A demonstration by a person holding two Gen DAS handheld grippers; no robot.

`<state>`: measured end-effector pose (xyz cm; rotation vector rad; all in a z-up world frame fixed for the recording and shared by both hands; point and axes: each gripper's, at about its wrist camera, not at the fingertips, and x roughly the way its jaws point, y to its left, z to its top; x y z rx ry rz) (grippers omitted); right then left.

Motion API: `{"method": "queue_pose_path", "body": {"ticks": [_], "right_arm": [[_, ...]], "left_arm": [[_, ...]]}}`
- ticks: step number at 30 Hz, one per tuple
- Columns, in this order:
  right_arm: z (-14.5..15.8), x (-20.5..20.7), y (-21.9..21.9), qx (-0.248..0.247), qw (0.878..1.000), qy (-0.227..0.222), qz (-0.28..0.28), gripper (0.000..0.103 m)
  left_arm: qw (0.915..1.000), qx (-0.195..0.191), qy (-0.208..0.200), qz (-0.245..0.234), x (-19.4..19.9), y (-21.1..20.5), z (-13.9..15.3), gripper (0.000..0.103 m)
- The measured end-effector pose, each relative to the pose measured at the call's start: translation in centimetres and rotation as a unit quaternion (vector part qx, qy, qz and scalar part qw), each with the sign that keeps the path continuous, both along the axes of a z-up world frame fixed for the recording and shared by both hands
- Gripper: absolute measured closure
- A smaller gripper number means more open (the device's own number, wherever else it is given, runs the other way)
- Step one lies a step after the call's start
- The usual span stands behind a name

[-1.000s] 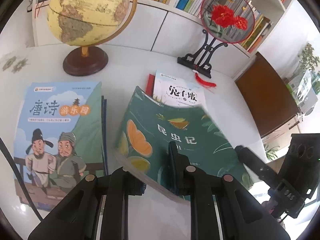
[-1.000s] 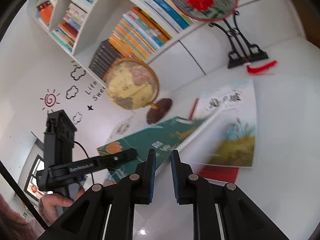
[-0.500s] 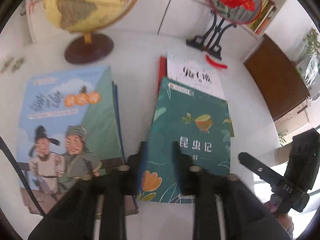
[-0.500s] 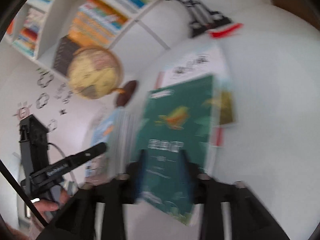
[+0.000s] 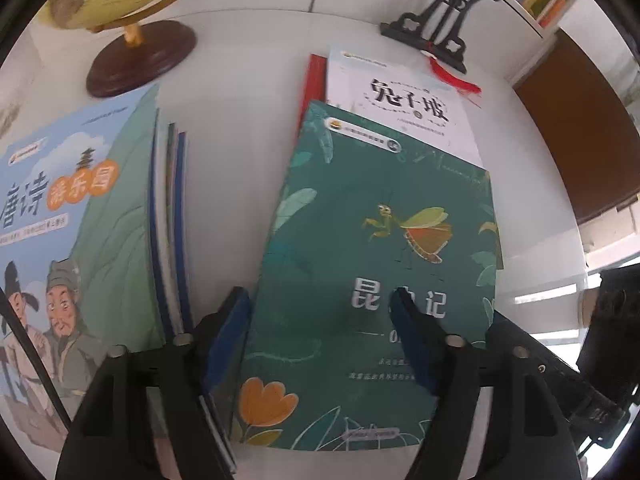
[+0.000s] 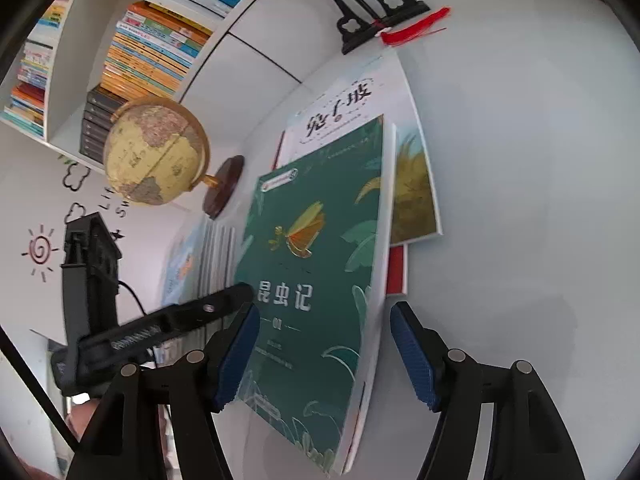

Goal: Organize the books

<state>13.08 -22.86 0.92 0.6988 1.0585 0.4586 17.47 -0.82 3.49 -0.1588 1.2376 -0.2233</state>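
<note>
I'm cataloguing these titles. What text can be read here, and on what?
"昆虫记" and "01": green book cover.
"兔子坡": white book under it.
"唐诗" and "游乐园": blue book on the left pile.
"LI" and "S": cut-off lettering on the wall.
Small print on all covers, shelf spines, and the left gripper marking: too small or blurred.

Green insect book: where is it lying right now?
The green insect book lies flat on the white book, right of the blue poetry book, between the left gripper's opening jaws.

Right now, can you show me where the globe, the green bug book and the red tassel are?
globe (image 6: 154, 150), right wrist view, on its yellow ball.
green bug book (image 5: 360, 248), left wrist view, on its cover.
red tassel (image 6: 412, 32), right wrist view, on its threads.
</note>
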Motion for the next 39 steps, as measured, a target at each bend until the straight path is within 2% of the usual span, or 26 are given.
{"method": "queue_pose_path", "body": {"ticks": [2,5,8,10,12,15,17,18,19,22,23,24,25,26,28,30,32,34,37,39], "right_arm": [[-0.4,0.1,-0.2,0.029,1.000,0.000,0.004,0.032],[-0.6,0.2,-0.4,0.049,0.999,0.001,0.009,0.034],[-0.3,-0.1,-1.1,0.056,0.998,-0.005,0.014,0.052],[0.4,-0.6,-2.0,0.092,0.995,-0.034,0.023,0.070],[0.9,-0.8,-2.2,0.130,0.989,-0.053,0.044,0.073],[0.3,-0.5,-1.6,0.083,0.995,-0.038,0.043,0.073],[-0.4,-0.2,-1.7,0.087,0.995,-0.026,0.037,0.080],[-0.5,-0.3,-1.7,0.088,0.995,-0.027,0.034,0.091],[-0.2,-0.4,-1.5,0.083,0.995,-0.037,0.034,0.094],[1.5,-0.9,-1.2,0.061,0.994,-0.080,0.052,0.095],[2.1,-1.1,-1.3,0.049,0.993,-0.091,0.058,0.095],[2.5,-1.1,-1.4,0.041,0.993,-0.097,0.061,0.095],[2.8,-1.0,-1.4,0.040,0.992,-0.098,0.067,0.095],[2.9,-0.9,-1.3,0.041,0.992,-0.100,0.073,0.095],[3.5,-0.8,-0.7,0.038,0.990,-0.110,0.083,0.095],[3.5,-0.6,-0.3,0.036,0.991,-0.103,0.082,0.095],[3.3,-0.4,-0.3,0.035,0.992,-0.096,0.074,0.095],[3.1,-0.7,-1.0,0.062,0.991,-0.095,0.065,0.095],[3.2,-0.9,-2.0,0.107,0.989,-0.094,0.045,0.096],[3.1,-1.0,-2.7,0.127,0.987,-0.088,0.034,0.096]], "left_arm": [[0.9999,0.010,-0.007,-0.006,-0.2,-0.4,-0.2,0.023],[0.9995,0.026,-0.015,-0.007,-0.5,-0.6,-0.2,0.027],[0.9993,0.033,-0.017,0.003,-0.6,0.0,-0.1,0.038],[0.9995,0.025,-0.018,0.006,-0.5,0.3,-0.1,0.041],[0.9993,0.031,-0.019,0.009,-0.5,0.1,-0.1,0.041],[0.9985,0.050,-0.021,0.005,-0.6,-0.4,-0.3,0.041],[0.9985,0.051,-0.022,0.005,-0.5,-0.6,-0.3,0.041],[0.9988,0.043,-0.020,0.008,-0.5,-0.6,-0.3,0.041],[0.9993,0.032,-0.017,0.012,-0.6,-0.5,-0.1,0.041],[0.9993,-0.015,-0.021,0.026,-0.9,0.0,0.4,0.042],[0.9971,-0.068,-0.028,0.022,-1.2,0.2,0.9,0.059],[0.9923,-0.120,-0.028,0.016,-1.2,0.1,1.2,0.061],[0.9874,-0.155,-0.029,0.014,-1.3,-0.2,1.6,0.061],[0.9875,-0.153,-0.034,0.010,-1.4,-0.9,2.0,0.061],[0.9954,-0.078,-0.055,-0.005,-1.5,-2.7,2.8,0.060],[0.9971,-0.035,-0.067,-0.007,-1.6,-3.3,3.0,0.057],[0.9986,-0.020,-0.048,0.009,-1.3,-2.6,2.3,0.040],[0.9983,-0.027,-0.022,0.047,-1.2,-0.9,1.4,0.036],[0.9935,-0.074,0.006,0.086,-1.2,1.1,0.0,0.032],[0.9931,-0.079,-0.006,0.087,-1.5,1.2,0.2,0.024]]}}
